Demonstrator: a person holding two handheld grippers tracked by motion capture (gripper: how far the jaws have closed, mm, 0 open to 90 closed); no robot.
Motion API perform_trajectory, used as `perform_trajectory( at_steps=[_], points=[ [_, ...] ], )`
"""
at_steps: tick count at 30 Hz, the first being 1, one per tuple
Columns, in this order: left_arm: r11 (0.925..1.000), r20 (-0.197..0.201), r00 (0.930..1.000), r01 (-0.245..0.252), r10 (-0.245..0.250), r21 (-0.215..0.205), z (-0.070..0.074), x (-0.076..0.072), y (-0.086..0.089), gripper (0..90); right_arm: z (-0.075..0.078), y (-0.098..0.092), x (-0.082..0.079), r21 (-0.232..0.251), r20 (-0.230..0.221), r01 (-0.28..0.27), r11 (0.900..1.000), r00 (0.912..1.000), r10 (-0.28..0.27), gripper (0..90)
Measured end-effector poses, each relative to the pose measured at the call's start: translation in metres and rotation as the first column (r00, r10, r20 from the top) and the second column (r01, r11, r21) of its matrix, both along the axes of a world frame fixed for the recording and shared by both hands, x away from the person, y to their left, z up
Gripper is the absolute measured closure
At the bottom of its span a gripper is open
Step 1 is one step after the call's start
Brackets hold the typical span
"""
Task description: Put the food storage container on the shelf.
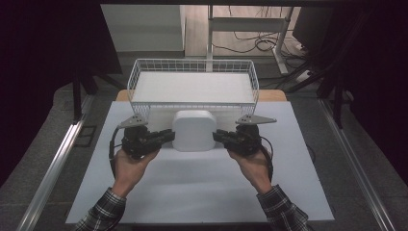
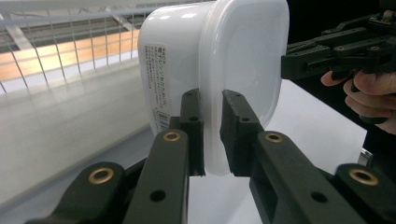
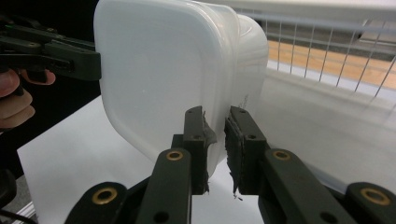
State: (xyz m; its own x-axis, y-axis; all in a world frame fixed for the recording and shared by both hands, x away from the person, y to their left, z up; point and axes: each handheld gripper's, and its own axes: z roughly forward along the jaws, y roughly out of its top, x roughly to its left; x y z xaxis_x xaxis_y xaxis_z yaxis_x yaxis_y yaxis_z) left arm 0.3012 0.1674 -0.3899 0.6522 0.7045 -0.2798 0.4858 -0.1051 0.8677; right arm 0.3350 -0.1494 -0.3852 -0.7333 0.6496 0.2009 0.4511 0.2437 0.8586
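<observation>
Clearly pinched from both sides: left gripper (image 2: 212, 135) clamped on the lid rim of the white plastic container (image 1: 194, 130), right gripper (image 3: 215, 144) clamped on the opposite rim, each with its jaws nearly together and only that thin lip between the pads. Held between the two hands above the white table (image 1: 202, 187), just in front of the wire basket (image 1: 192, 86), lid facing the person. Probably light and likely empty, judging by the thin translucent walls. Smooth, glossy plastic, so slippery under the pads; rim stiffer than the walls, hence the best place to grip. Walls liable to flex if squeezed. Lid apt to pop loose if the two pulls differ. Even pressure and level hands called for over the basket wall.
</observation>
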Motion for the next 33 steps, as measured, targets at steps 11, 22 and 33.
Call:
perform_trajectory(
  at_steps=[11,22,33],
  points=[
    [0.9999,0.036,0.9992,-0.016,0.016,-0.003,0.040,0.016,0.007,80.1,0.038,0.009,0.020,0.011,0.035,0.000,1.000,0.9994,-0.001,78.0],
    [0.9992,0.050,0.9984,-0.025,0.026,-0.030,0.073,0.038,0.015,80.1,0.073,0.016,0.041,0.036,0.063,0.009,0.999,0.9979,-0.012,77.9],
    [0.9983,0.015,0.9989,-0.043,0.043,-0.041,0.081,0.069,0.015,79.8,0.085,0.019,0.068,0.037,0.050,0.036,0.999,0.9981,-0.038,77.5]
  ],
)
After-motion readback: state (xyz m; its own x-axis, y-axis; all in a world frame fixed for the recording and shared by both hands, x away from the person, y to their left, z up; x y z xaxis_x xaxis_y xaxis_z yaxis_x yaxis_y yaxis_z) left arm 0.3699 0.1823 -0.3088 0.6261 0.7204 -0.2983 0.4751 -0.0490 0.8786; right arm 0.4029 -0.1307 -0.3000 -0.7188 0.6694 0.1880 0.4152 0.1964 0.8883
